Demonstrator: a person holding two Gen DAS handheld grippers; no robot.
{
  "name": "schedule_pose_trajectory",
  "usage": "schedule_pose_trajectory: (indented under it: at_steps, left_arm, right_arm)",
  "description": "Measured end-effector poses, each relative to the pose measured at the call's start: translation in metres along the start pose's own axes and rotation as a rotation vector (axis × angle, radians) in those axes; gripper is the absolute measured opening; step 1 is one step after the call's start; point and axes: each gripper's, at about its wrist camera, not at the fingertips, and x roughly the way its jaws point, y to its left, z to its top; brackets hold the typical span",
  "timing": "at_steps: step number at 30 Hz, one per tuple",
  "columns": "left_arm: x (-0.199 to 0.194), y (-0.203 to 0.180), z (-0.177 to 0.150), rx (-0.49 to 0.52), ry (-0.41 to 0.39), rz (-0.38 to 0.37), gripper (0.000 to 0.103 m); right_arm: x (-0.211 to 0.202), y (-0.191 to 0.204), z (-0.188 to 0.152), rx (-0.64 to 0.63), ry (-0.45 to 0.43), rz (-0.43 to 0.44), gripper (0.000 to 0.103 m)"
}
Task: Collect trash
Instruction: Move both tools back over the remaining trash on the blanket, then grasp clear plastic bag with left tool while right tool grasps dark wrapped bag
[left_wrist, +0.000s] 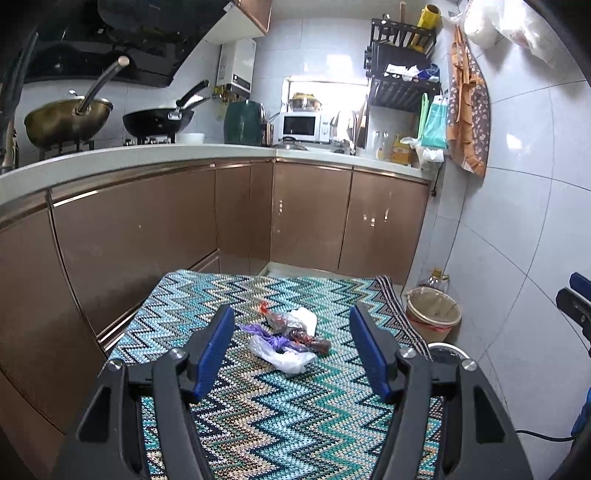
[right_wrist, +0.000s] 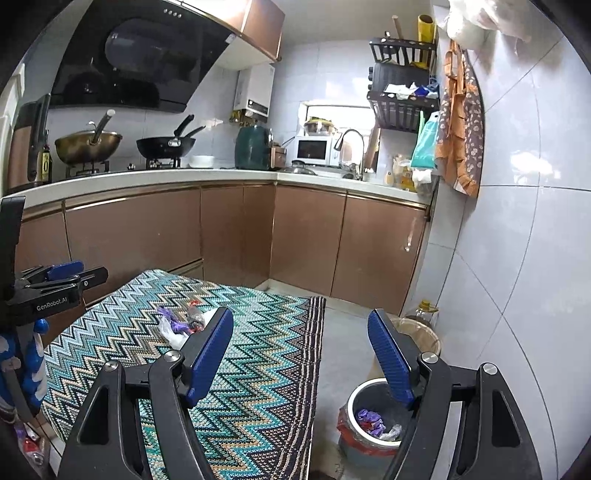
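Note:
A small pile of trash (left_wrist: 288, 338) lies on the zigzag cloth (left_wrist: 258, 406): a clear bag, a purple wrapper, a dark red wrapper, white paper. My left gripper (left_wrist: 291, 317) is open and empty, above the cloth, with the pile between and just beyond its fingers. My right gripper (right_wrist: 301, 321) is open and empty, to the right of the cloth. The pile shows in the right wrist view (right_wrist: 184, 325), partly behind the left finger (right_wrist: 210, 354). A grey bin (right_wrist: 373, 424) below the right gripper holds purple and clear wrappers.
A second bin with a clear liner (left_wrist: 434, 310) stands by the tiled wall, an oil bottle (left_wrist: 436, 277) behind it. Brown cabinets (left_wrist: 147, 236) run along the left and back under a counter with woks (left_wrist: 70, 118). The left gripper shows in the right wrist view (right_wrist: 55, 284).

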Motion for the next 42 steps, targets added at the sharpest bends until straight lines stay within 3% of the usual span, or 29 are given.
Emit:
schedule_pose_trajectory:
  at_steps: [11,18,22,29,35,42]
  left_arm:
    - [0.049,0.037,-0.02,-0.057,0.098,0.022,0.063]
    - [0.096,0.071,-0.046,-0.104,0.23,0.039,0.063]
    - [0.128,0.074,-0.057,-0.109,0.301,-0.013,0.063]
    - [0.195,0.076,-0.067,-0.188,0.417,-0.155,0.062]
    - [0.235,0.07,-0.074,-0.206,0.474,-0.192,0.062]
    - [0.256,0.074,-0.082,-0.247,0.514,-0.228,0.041]
  right_arm:
    - [0.041,0.021,0.0,-0.045,0.07,0.034,0.074]
    - [0.095,0.038,-0.002,-0.045,0.16,0.153,0.074]
    - [0.14,0.05,-0.005,-0.02,0.233,0.254,0.074]
    - [0.221,0.079,-0.015,-0.018,0.354,0.408,0.056]
    - [0.28,0.097,-0.035,-0.013,0.454,0.498,0.052]
    - [0.326,0.116,-0.051,-0.025,0.527,0.589,0.052]
